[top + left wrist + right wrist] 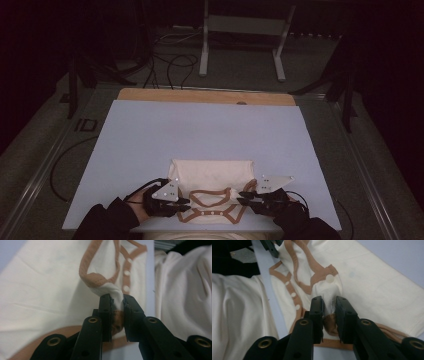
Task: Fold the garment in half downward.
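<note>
Low over the table edge, left gripper (184,204) and right gripper (243,197) level, each pinching the garment (212,176).

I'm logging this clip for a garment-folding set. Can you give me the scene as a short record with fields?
surface: pale blue sheet over a wooden table
garment: cream garment with tan trim and white snaps, lying near the person's edge
left tongs: pinching a bunch of cream fabric at the trim
right tongs: pinching a bunch of fabric beside a snap
position: one pair at each side of the neckline
floor beyond: cables, white metal frame
</note>
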